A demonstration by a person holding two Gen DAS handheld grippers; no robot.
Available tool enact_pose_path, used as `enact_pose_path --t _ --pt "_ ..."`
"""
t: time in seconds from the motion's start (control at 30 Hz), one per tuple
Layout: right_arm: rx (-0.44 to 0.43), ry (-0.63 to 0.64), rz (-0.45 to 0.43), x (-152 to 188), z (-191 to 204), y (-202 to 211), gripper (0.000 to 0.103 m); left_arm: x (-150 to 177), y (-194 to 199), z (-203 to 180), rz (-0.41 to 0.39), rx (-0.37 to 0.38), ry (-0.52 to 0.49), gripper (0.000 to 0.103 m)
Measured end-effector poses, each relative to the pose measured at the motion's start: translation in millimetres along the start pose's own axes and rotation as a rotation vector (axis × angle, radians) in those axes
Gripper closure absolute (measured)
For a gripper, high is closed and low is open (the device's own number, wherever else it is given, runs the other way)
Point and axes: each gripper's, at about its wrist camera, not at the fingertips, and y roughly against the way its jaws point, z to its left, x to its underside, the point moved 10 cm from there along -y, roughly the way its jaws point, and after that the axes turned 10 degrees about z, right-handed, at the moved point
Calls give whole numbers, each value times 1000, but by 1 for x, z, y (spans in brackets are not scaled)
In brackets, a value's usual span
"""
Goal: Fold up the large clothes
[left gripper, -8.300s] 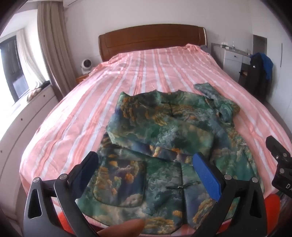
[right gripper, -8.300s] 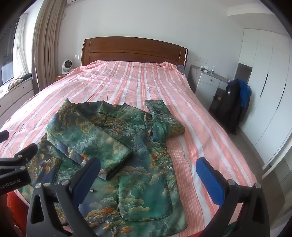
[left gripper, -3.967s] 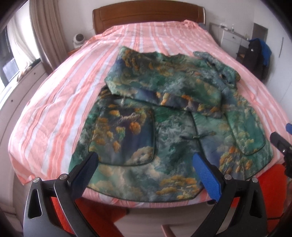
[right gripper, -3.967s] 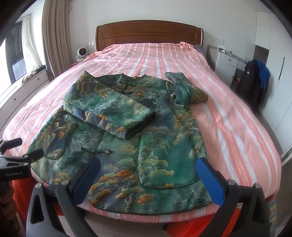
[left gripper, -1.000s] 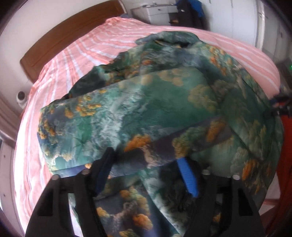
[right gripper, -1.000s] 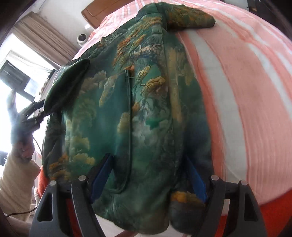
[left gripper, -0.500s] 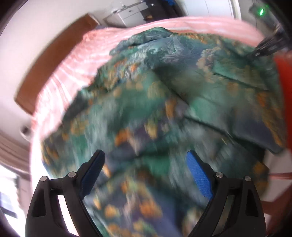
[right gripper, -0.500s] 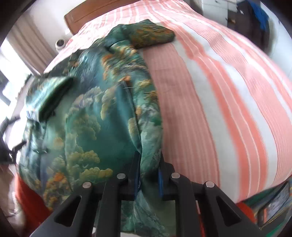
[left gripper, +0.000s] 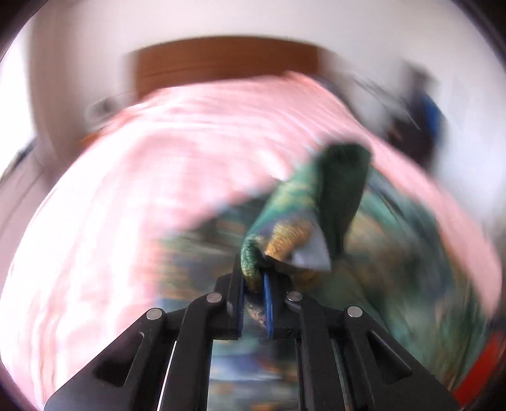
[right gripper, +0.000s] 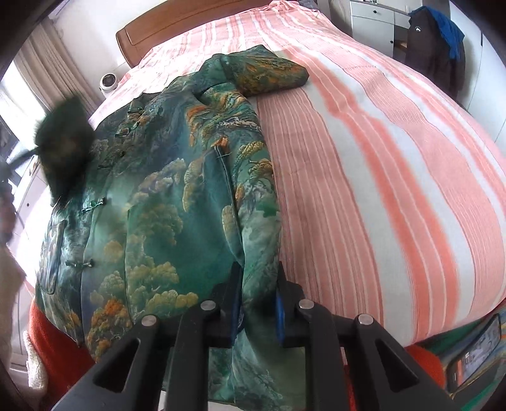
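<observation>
Green brocade jacket (right gripper: 177, 196) lies buttoned on the bed (right gripper: 395, 158); both jaws clamp its fabric.

Glossy brocade-like cloth jacket (right gripper: 164, 196) lies on a ribbed, matt striped bedspread (right gripper: 363, 164); headboard (right gripper: 189, 25) polished wood.

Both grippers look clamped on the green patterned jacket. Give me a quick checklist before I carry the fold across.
1. Left gripper shut on a bunched piece of the green landscape-print jacket: ok.
2. Right gripper shut on the jacket's hem edge: ok.
3. Which part the left holds: cannot tell, the view is blurred.
4. Far sleeve folded, lying on the pink striped bedspread: ok.
5. Jacket's front smooth: not ok, it bulges.
</observation>
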Motion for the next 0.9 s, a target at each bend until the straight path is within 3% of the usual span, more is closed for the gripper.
enact_pose_path --t 0.1,0.17,0.2,0.23,0.3,0.33,0.37,0.47,0.6,0.73,0.83,0.9 --pt "7 5 11 3 1 -2 85 0 23 146 -36 -171 302 94" --pt "0 -6 31 4 -2 -2 79 33 26 251 9 -377 495 92" --pt "-7 -20 46 4 -3 -2 67 51 24 282 43 -436 549 89" --pt "-17 -47 67 5 -8 1 52 80 19 322 112 -504 612 84" --pt "-21 -83 83 1 -19 15 41 128 13 364 222 -558 680 58" --pt "-16 -91 75 -4 -25 25 40 149 14 375 249 -578 700 56" --pt "0 -93 65 -13 -32 38 39 164 17 381 254 -576 707 51" --pt "86 -36 33 -69 -42 68 33 187 24 373 239 -537 684 25" --pt "125 105 -47 -198 -1 70 24 196 26 335 256 -488 634 16" --pt "133 222 -58 -324 71 4 24 215 26 296 313 -482 601 16" --pt "140 229 -18 -378 108 -59 25 231 41 275 323 -482 575 16" --pt "203 234 11 -399 115 -98 25 234 53 258 319 -482 533 14"
